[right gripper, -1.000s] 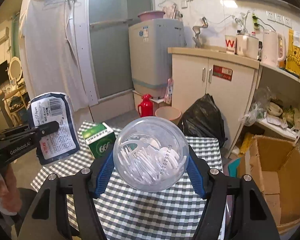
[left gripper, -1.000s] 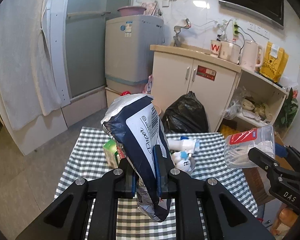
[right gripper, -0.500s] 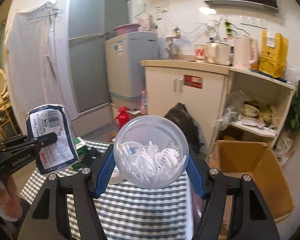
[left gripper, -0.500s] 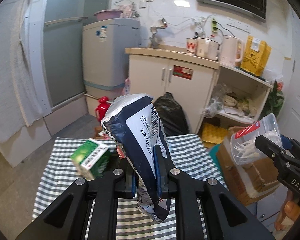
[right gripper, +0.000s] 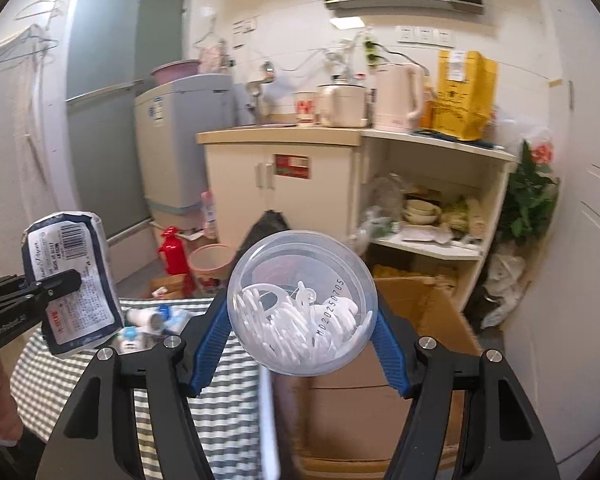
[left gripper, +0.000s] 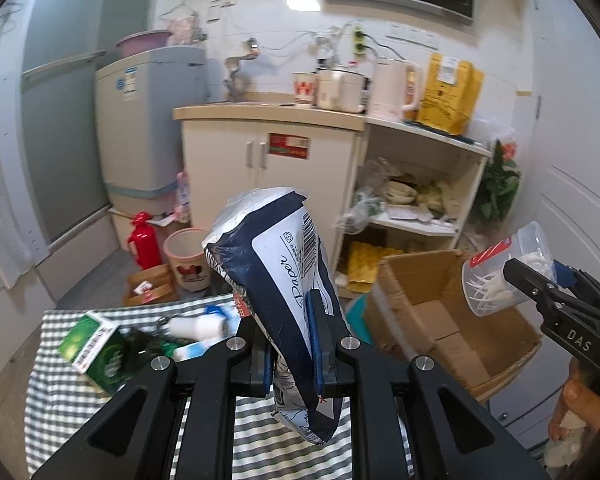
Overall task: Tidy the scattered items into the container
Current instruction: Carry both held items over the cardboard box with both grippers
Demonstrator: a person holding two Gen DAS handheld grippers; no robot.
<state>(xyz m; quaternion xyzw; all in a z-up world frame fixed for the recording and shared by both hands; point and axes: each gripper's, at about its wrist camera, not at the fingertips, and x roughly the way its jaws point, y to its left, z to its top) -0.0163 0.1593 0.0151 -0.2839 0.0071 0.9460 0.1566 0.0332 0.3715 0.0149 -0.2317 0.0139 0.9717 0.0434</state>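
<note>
Fingers of the left gripper [left gripper: 291, 342] pinch a navy-and-white plastic pouch [left gripper: 284, 280] above the checked bench [left gripper: 56, 392]; the right gripper [right gripper: 302, 338] clamps a clear round tub [right gripper: 302, 306] (white picks inside) over the brown cardboard box [right gripper: 432, 320].

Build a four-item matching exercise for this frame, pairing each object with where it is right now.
Things:
1. navy and white packet
2. clear tub of white picks
3. green box
4. cardboard box

Places:
A. on the floor beside the table
B. clamped in the right gripper
C. lying on the checked tablecloth
D. clamped in the left gripper

Pairs: 1-D, 2-B, 3-C, 4-A
</note>
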